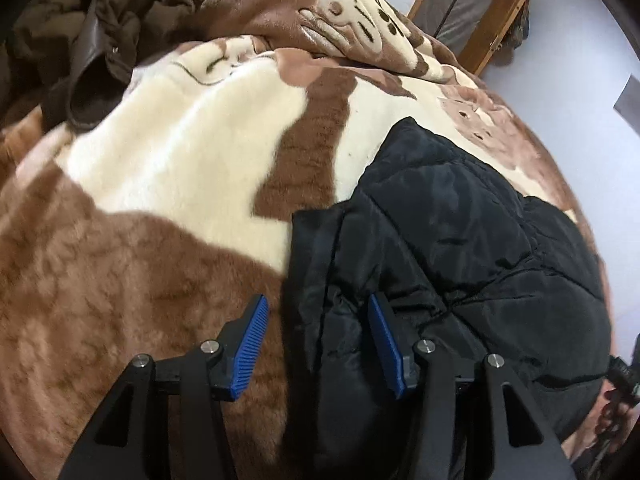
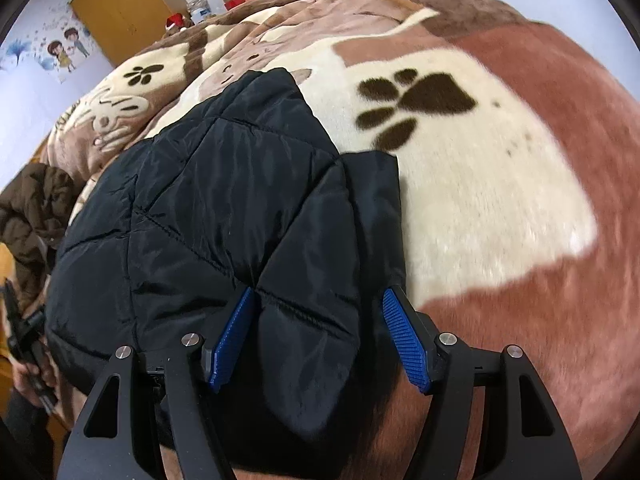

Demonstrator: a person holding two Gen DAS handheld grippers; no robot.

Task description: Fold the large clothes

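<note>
A black quilted jacket point(image 1: 460, 240) lay folded on a brown-and-cream blanket point(image 1: 160, 184), and both grippers stood at its near edge with their jaws spread wide, holding nothing.

In the left wrist view, the left gripper point(image 1: 318, 346) straddled the jacket's left border. Its right finger was over the black fabric, and its left finger was over the brown plush beside the jacket. A narrow strip of the jacket's edge ran up between the two blue pads point(image 1: 250, 350). Whether the pads touched the fabric could not be told. The bulk of the jacket spread away to the right of this gripper.

In the right wrist view, the right gripper point(image 2: 320, 340) sat at the jacket's point(image 2: 224, 200) right side. A padded corner of the jacket lay between the two fingers, reaching down past the pads. The left pad point(image 2: 232, 340) rested against or just over the quilted cloth. The right pad stood at the jacket's right edge, with the blanket point(image 2: 500, 208) beyond it. A dark paw print point(image 2: 416, 108) marked the blanket's cream patch beyond the jacket.

A brown coat point(image 1: 108, 20) was heaped at the far left of the bed, well apart from the jacket.
</note>
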